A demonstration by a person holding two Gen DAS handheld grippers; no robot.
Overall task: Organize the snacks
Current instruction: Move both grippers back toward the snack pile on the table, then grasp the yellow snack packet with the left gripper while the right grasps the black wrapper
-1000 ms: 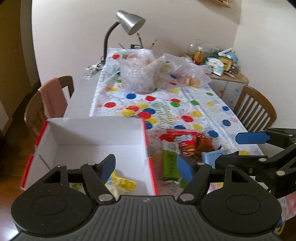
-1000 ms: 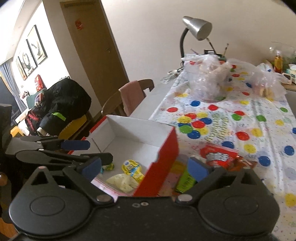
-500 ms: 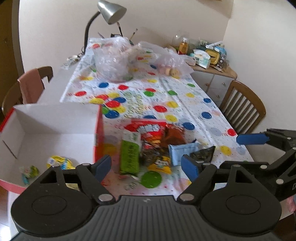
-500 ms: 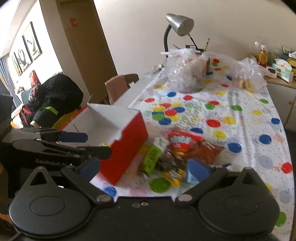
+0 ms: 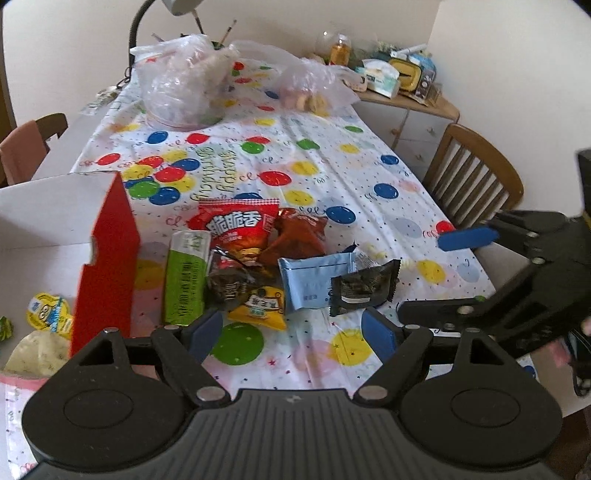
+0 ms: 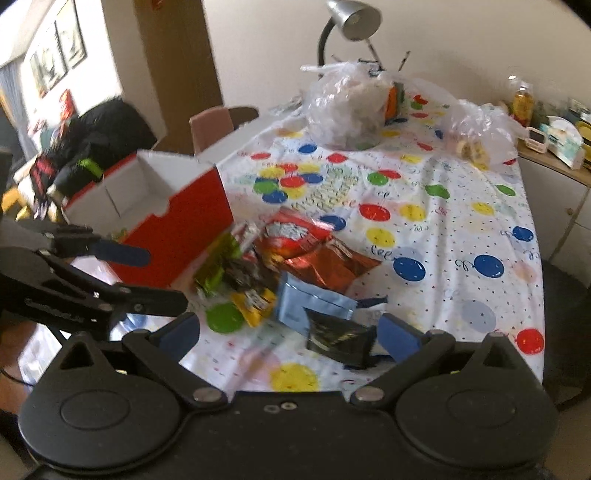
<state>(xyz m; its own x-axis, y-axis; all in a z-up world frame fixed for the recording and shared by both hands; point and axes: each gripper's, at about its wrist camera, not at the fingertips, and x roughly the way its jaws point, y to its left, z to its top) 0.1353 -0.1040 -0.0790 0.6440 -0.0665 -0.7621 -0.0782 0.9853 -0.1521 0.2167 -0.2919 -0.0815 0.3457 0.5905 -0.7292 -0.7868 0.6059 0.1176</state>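
A pile of snack packets lies on the balloon tablecloth: a red bag point(image 5: 236, 225), a green bar point(image 5: 185, 277), a yellow packet point(image 5: 260, 306), a light blue pouch point(image 5: 310, 280) and a black packet point(image 5: 364, 288). A red and white box point(image 5: 105, 251) stands to their left and holds a yellow snack cup point(image 5: 48, 314). My left gripper point(image 5: 291, 328) is open and empty, just in front of the pile. My right gripper point(image 6: 288, 332) is open and empty, close over the black packet point(image 6: 338, 339). The box point(image 6: 177, 229) sits left of the pile in the right wrist view.
Two clear plastic bags point(image 5: 184, 85) and a desk lamp point(image 6: 351, 22) stand at the far end of the table. A wooden chair point(image 5: 472, 173) is at the right edge, another chair point(image 6: 221, 122) at the left. A cluttered sideboard point(image 5: 402, 92) stands behind.
Both grippers have swung right, from over the box to in front of the snack pile, and moved closer to the table. Both stay open.
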